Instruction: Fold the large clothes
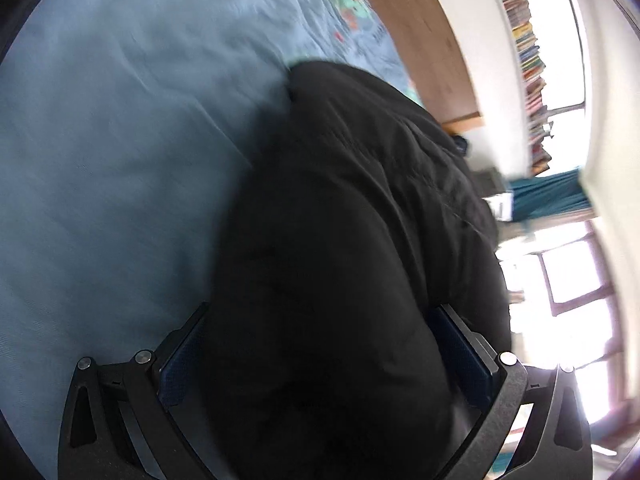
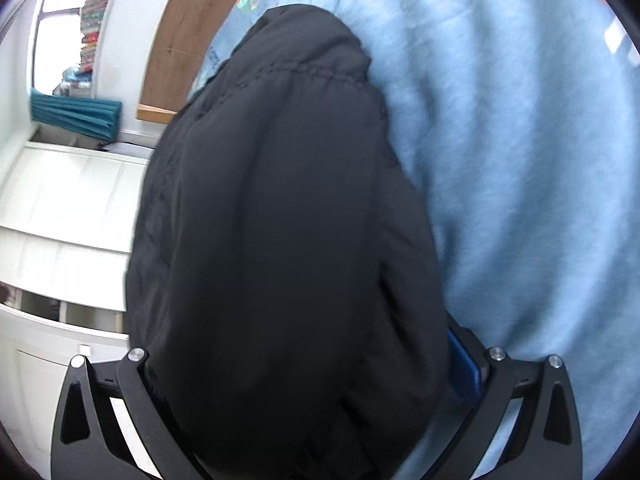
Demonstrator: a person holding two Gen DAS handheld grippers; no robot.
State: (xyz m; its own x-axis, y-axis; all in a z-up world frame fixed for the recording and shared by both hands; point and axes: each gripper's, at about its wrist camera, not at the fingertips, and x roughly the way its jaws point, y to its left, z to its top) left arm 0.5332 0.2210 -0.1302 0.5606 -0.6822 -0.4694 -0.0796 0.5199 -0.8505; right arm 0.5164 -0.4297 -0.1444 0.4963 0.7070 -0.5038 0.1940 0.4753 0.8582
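Right now both grippers are buried in 1 bulky black jacket [image 1: 352,240], which hangs bunched over the pale blue bedspread [image 1: 100,160]. The left gripper [image 1: 320,344] has its 2 fingers spread wide with a thick wad of the jacket filling the gap; the blue pads [image 1: 460,352] press against the fabric on either side, so it is pinching the garment. The right gripper [image 2: 304,356] looks the same: black cloth swells out between its fingers and hides the left one, while the blue pad [image 2: 464,364] on the other side sits against the cloth. A stitched seam crosses the jacket high up in the right wrist view. Beyond the jacket, past the bedspread's far edge, stands a wooden headboard [image 2: 188,28], then stacked books [image 1: 528,64] against a bright window [image 1: 576,272]. A teal cloth [image 2: 76,114] lies near white cabinets [image 2: 60,200]. Both views are motion-blurred.
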